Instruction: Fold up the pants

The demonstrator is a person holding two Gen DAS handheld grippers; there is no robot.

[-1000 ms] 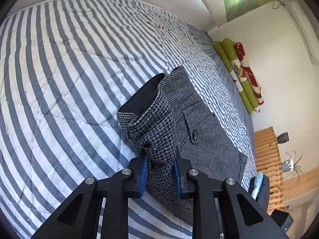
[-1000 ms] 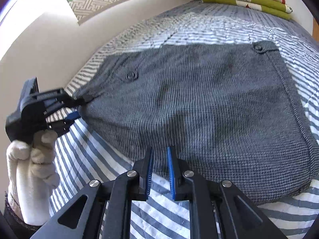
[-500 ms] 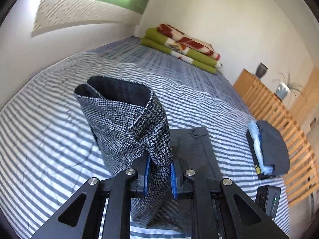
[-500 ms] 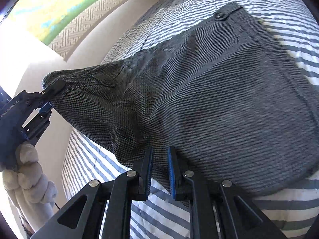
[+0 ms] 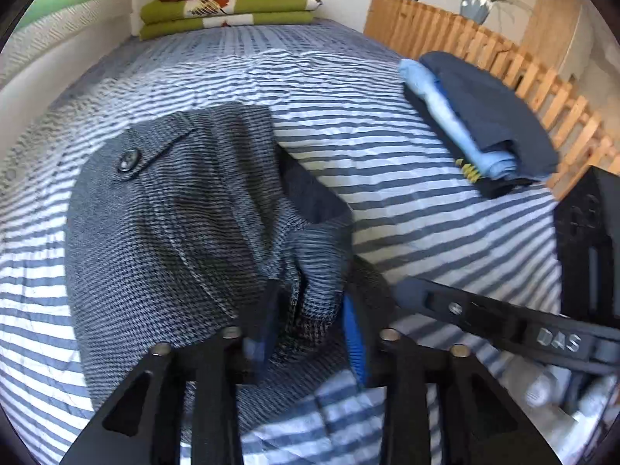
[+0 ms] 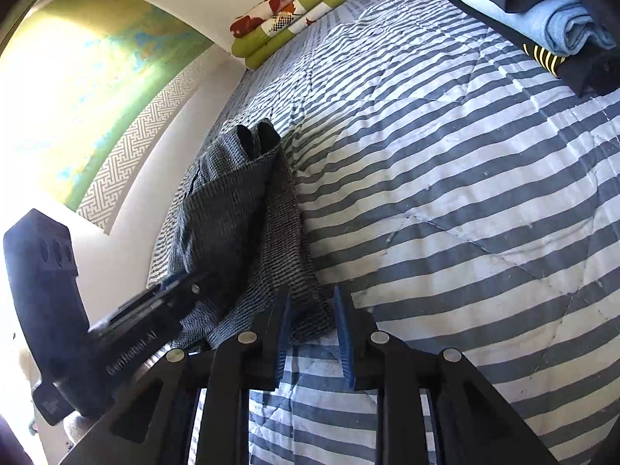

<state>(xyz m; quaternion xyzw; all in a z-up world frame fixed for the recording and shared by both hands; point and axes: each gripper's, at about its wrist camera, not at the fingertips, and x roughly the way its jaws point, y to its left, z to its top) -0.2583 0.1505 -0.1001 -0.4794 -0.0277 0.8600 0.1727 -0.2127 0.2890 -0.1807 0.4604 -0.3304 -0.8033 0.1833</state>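
The grey houndstooth pants point(image 5: 174, 240) lie folded on the striped quilt point(image 5: 407, 213), back pocket button point(image 5: 129, 161) facing up. My left gripper point(image 5: 308, 302) is open, its fingers spread wide around a bunched edge of the cloth. In the right wrist view the pants point(image 6: 232, 213) run away along the wall side of the bed. My right gripper point(image 6: 312, 298) is open a little, with the near corner of the pants lying between its pads. The two grippers sit side by side at the same end; the right one's finger point(image 5: 465, 310) reaches in from the right.
A stack of folded blue and dark clothes point(image 5: 476, 124) sits on the bed's right side by a wooden slatted rail point(image 5: 484, 50). Folded green and red blankets point(image 5: 228, 4) lie at the head end. A white wall point(image 6: 128, 209) runs along the left.
Both grippers carried the held end of the pants over and down onto the rest, making a fold. Both jaws have widened since half a second ago, the left far more.
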